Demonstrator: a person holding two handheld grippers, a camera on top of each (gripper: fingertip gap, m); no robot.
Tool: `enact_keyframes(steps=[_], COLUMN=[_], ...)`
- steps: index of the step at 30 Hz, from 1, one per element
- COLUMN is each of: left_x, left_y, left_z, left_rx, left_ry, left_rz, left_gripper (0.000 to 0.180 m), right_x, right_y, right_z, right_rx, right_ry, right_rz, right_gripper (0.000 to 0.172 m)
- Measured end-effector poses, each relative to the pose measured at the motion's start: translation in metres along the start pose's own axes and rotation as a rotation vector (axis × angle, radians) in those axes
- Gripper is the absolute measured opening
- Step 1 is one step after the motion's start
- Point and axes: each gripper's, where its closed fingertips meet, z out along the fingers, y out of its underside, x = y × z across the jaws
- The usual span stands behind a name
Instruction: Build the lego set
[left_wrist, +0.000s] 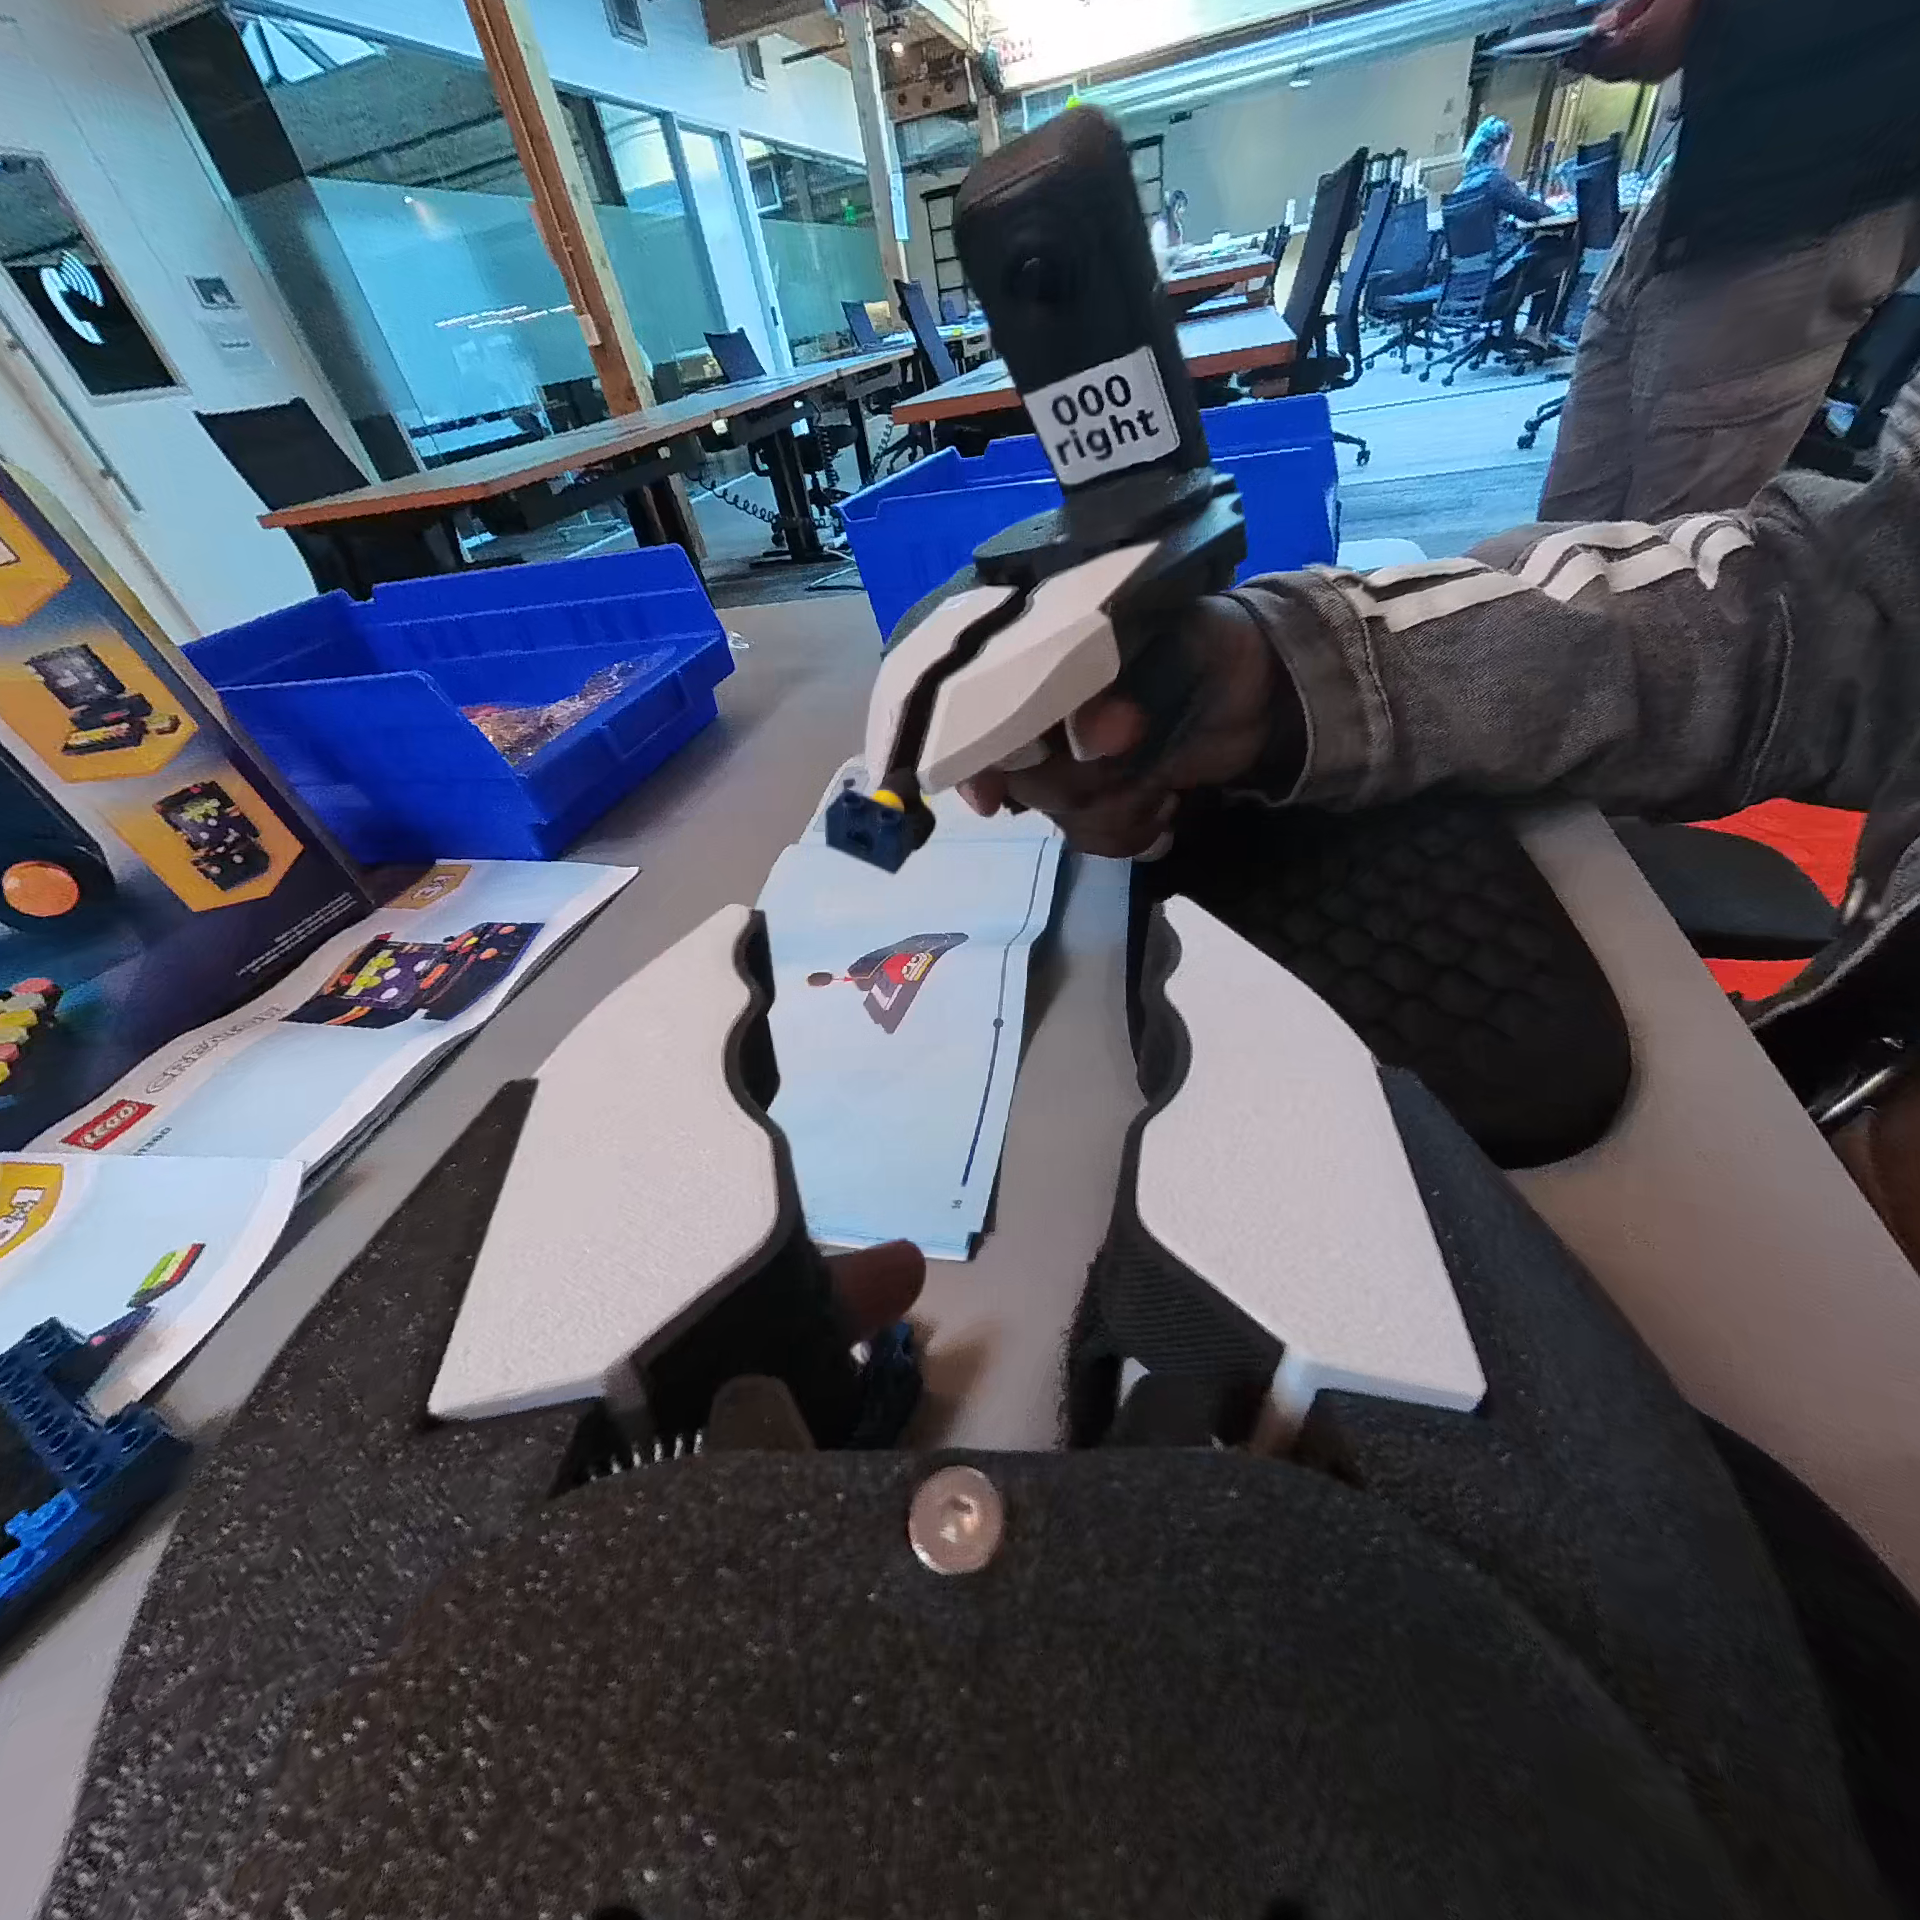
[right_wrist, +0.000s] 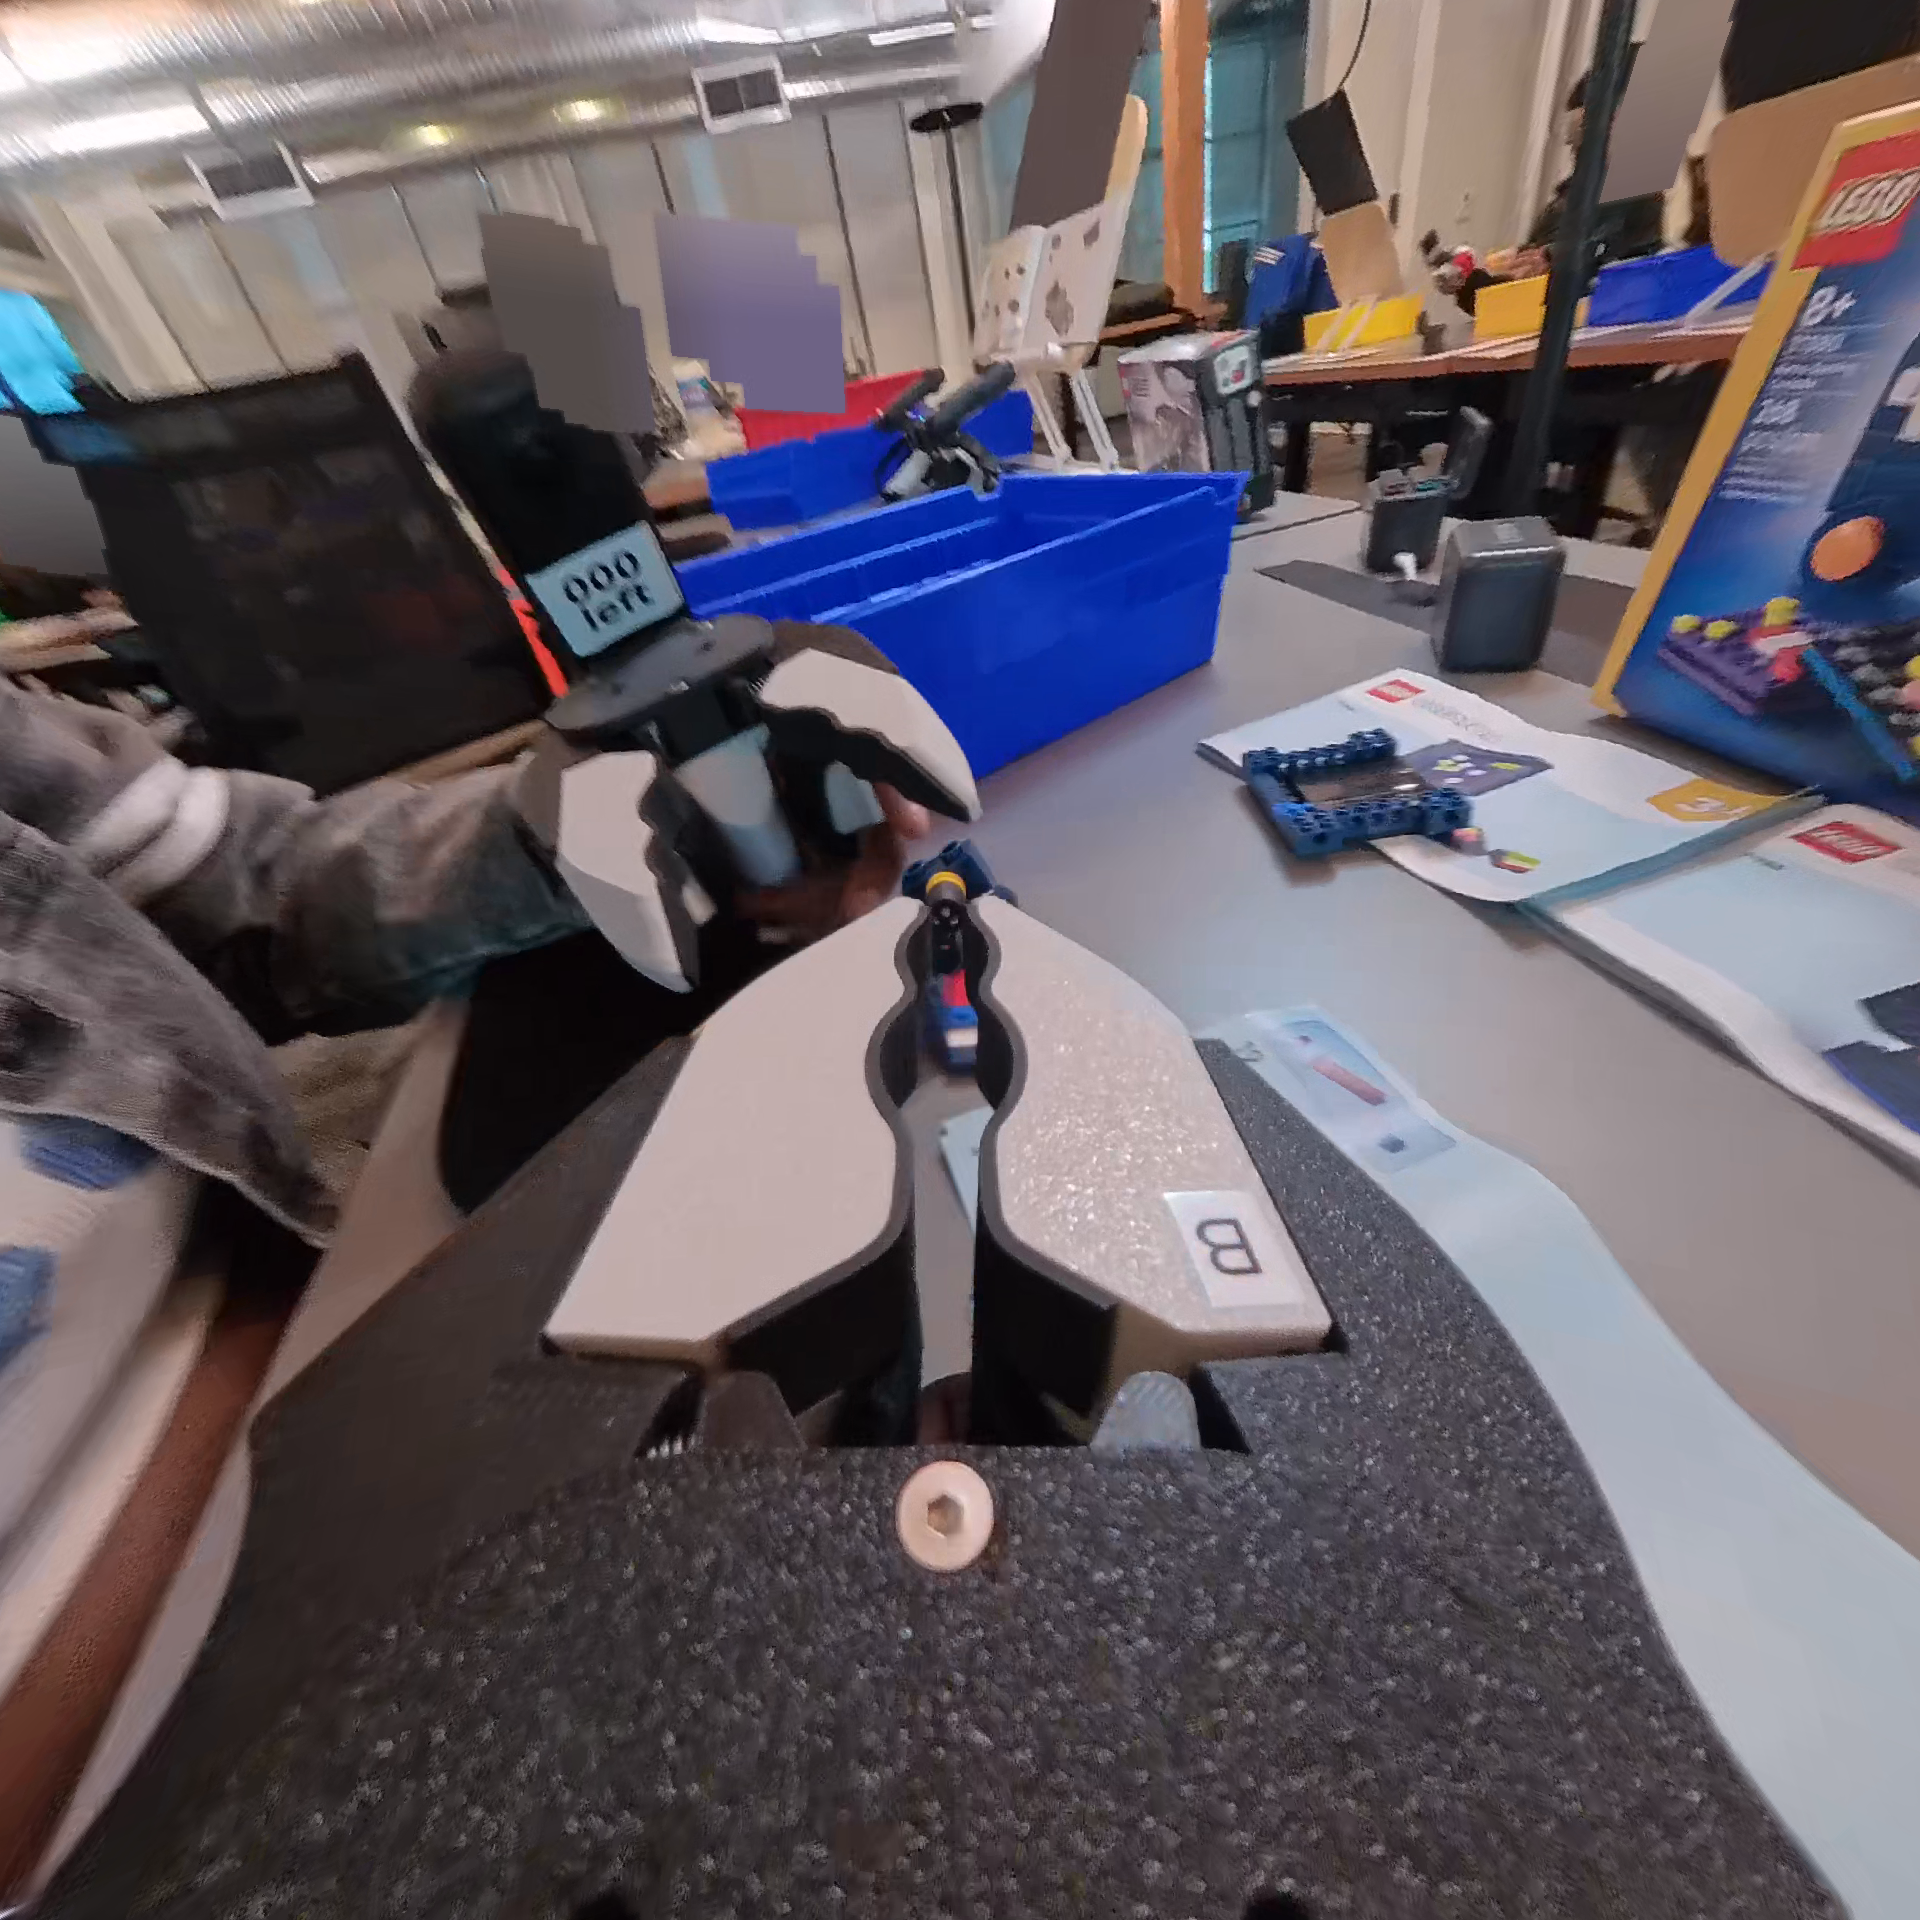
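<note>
My right gripper (right_wrist: 945, 920) is shut on a small assembly: a dark blue brick (right_wrist: 951, 868) with a yellow ring and a black pin, which sticks out past the fingertips. The left wrist view shows the same brick (left_wrist: 873, 826) pinched at the right gripper's tips (left_wrist: 902, 781), held in the air above an open light blue instruction booklet (left_wrist: 904, 1091). My left gripper (left_wrist: 956, 935) is open and empty, its fingers (left_wrist: 665, 1091) spread over that booklet, just below and before the held brick. It also shows open in the right wrist view (right_wrist: 821, 894).
Blue bins stand at the back (left_wrist: 468, 707) (left_wrist: 1039, 499) (right_wrist: 987, 613). A toy box (left_wrist: 125, 779) and more booklets (left_wrist: 343, 1018) lie left. A blue brick frame (right_wrist: 1351, 790) rests on a booklet. A person (left_wrist: 1714, 312) stands at the far right. The grippers are tip to tip, or close to it.
</note>
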Motion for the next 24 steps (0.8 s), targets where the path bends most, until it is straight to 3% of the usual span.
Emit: enact_keyframes(steps=[6,12,15,19,24], left_x=[0.012,0.002,0.004,0.01,0.009], left_y=[0.01,0.012,0.011,0.003,0.001], left_z=[0.01,0.014,0.011,0.01,0.011], left_rx=[-0.152,-0.12,-0.114,-0.043,-0.015], left_ry=[0.056,-0.072,-0.084,-0.009,-0.014], left_rz=[0.071,0.391,0.341,0.154,0.117], left_gripper=[0.071,0.055,0.044,0.028,0.032], right_x=[-0.01,-0.006,-0.011,-0.018,-0.019], right_y=[-0.001,0.009,0.009,0.01,0.009], right_z=[-0.002,0.0,0.0,0.002,0.002], right_rx=[0.006,-0.035,-0.04,-0.055,-0.052], right_ry=[-0.132,-0.182,-0.214,-0.234,-0.222], right_rz=[0.224,0.391,0.385,0.335,0.292], right_gripper=[0.005,0.005,0.005,0.005,0.005])
